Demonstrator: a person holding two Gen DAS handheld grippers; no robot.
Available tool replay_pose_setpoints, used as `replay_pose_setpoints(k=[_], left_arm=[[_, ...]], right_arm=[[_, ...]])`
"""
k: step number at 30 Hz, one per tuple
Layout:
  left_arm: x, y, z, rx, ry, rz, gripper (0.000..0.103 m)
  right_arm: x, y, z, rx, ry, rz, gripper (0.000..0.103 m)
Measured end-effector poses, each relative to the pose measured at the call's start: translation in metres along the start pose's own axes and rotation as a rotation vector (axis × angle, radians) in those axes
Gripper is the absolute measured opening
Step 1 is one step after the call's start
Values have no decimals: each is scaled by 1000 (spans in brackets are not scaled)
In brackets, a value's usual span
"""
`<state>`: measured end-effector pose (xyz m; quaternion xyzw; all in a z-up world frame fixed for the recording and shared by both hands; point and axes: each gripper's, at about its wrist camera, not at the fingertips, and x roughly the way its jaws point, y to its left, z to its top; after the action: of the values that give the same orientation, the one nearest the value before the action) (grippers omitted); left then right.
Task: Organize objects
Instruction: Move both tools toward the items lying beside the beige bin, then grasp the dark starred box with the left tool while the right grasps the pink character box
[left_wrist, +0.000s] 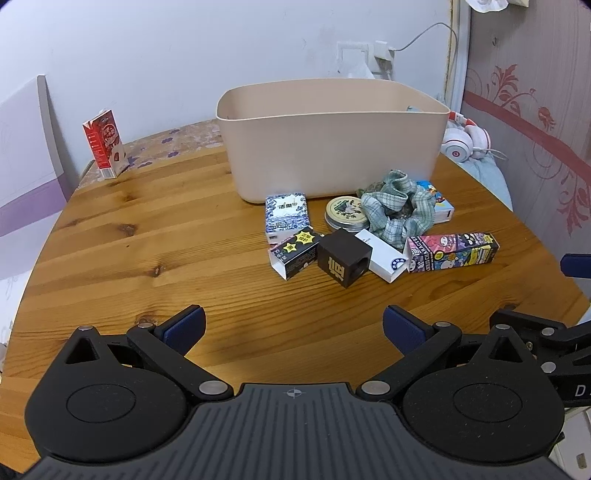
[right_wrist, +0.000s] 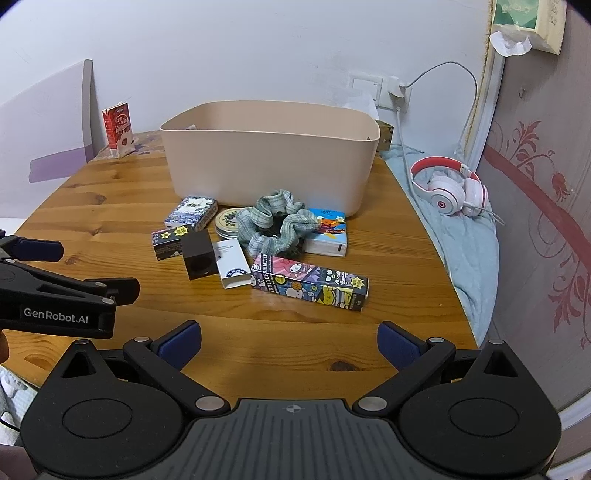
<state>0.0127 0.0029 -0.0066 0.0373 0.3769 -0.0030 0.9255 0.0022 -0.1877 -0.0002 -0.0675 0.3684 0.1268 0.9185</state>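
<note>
A cluster of small boxes, a dark cube (left_wrist: 343, 260) and a checked scrunchie (right_wrist: 275, 225) lies on the table (left_wrist: 147, 229) before the beige bin (left_wrist: 332, 140), well ahead of both grippers. Left gripper (left_wrist: 293, 328) and right gripper (right_wrist: 289, 339) hover level, fingers spread, empty.

light: dim, even indoor | shadows: soft | focus: sharp | edges: fisheye-bent, vignetted

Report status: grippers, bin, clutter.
Both hand-held grippers, left and right, open, empty. Bin upright behind loose pile. Dark cube nearest; nothing blocking.
</note>
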Motion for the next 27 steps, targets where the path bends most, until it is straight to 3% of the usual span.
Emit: replay_pose_setpoints(k=[8,21,27], left_arm=[[17,6,6,-3,29,-6,103],[76,32,29,14,79,-19,103],[106,41,43,32,129,-51,103]], right_arm=[[8,-4,5,-8,-2,-11,103],[46,-12,28,-101,-9,-46,103],[80,-22,39,-163,52,-31,103]])
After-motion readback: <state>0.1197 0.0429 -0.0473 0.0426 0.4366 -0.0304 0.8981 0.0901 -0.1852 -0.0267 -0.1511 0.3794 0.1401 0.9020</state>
